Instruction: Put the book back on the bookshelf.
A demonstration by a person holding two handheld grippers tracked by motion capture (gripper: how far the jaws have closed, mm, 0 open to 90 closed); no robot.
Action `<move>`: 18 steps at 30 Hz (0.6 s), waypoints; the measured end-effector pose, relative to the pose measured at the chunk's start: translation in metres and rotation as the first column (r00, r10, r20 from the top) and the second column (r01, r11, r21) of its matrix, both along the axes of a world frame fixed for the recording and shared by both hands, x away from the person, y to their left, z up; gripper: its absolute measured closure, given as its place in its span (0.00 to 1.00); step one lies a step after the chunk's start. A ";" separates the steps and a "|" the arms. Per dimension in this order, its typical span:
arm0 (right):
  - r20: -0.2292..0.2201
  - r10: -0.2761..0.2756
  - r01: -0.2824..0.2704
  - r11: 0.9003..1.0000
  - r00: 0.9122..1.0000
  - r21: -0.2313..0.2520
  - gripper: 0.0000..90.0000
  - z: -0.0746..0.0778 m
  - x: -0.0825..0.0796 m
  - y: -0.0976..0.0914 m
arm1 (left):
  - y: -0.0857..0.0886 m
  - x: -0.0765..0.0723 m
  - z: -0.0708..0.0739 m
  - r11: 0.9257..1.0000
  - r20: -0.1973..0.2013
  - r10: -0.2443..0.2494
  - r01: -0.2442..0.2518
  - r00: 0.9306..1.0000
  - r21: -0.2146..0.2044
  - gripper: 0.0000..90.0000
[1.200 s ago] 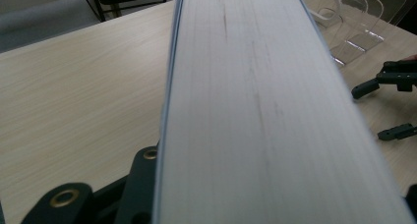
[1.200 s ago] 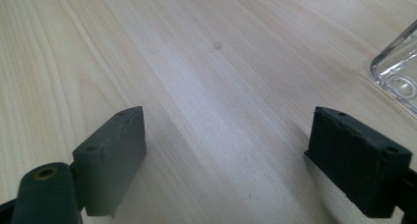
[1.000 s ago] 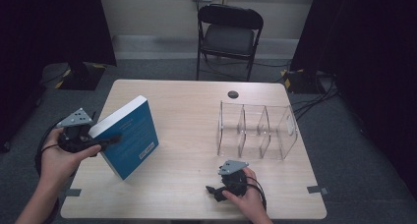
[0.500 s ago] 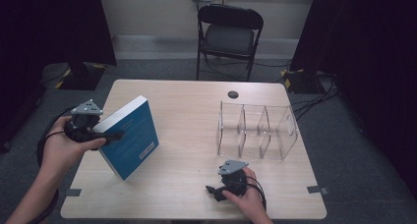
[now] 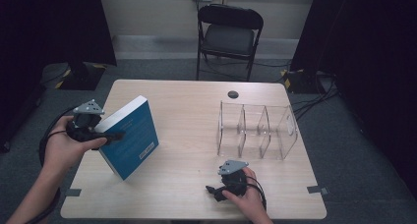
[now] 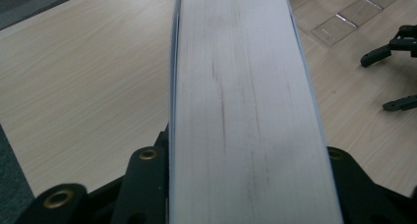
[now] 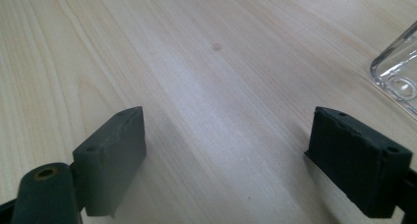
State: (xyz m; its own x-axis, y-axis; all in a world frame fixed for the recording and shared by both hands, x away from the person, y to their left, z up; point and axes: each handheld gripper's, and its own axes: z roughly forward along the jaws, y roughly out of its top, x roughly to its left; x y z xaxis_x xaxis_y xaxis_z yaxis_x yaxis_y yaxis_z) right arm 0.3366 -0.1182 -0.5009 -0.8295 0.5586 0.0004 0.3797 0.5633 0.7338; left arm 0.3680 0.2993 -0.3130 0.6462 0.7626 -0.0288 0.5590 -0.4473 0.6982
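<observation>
A thick book with a blue cover [image 5: 135,130] stands tilted on its lower edge on the left part of the wooden table [image 5: 192,106]. My left gripper [image 5: 111,134] is shut on it from the left, one jaw across the cover, and its jaws have just been closing further on the book. In the left gripper view the white page edge [image 6: 246,111] of the book runs up between the two jaws. Near the table's front edge, my right gripper [image 5: 215,192] [image 7: 228,160] rests open and low over bare wood, nothing between its pads.
A clear acrylic organiser [image 5: 255,130] [image 7: 401,69] with three compartments stands on the right half of the table. A black round grommet [image 5: 233,94] sits near the far edge. A black folding chair [image 5: 228,37] stands behind the table.
The left hand has shifted slightly away from the person and to the right, keeping the book tilted in its grip. The right hand has stayed still.
</observation>
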 end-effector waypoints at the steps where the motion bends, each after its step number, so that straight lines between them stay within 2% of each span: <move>1: 0.000 0.000 0.000 1.000 1.000 0.000 0.15 0.000 0.000 0.000 | 0.000 0.000 0.000 1.000 -0.004 0.006 -0.006 1.000 -0.012 0.66; 3: 0.000 0.000 0.000 1.000 1.000 0.000 0.15 0.000 0.000 0.000 | -0.001 -0.002 -0.001 0.999 -0.009 0.006 -0.006 1.000 -0.034 0.66; 7: -0.001 0.002 -0.002 1.000 1.000 0.001 0.15 0.000 0.000 0.000 | -0.007 -0.004 0.000 0.999 0.007 -0.037 0.037 0.999 -0.023 0.67; 12: -0.001 0.001 -0.001 1.000 1.000 0.000 0.15 0.000 0.000 0.000 | -0.014 -0.004 0.002 0.998 0.027 -0.057 0.058 0.998 -0.016 0.67; 15: -0.001 0.002 -0.002 1.000 1.000 0.001 0.15 0.000 0.000 0.000 | -0.021 -0.003 0.004 0.997 0.019 -0.074 0.075 0.997 -0.020 0.67; 18: 0.003 0.002 -0.002 1.000 1.000 0.000 0.15 0.000 0.001 0.000 | -0.032 -0.001 0.007 0.994 0.014 -0.096 0.097 0.995 -0.051 0.68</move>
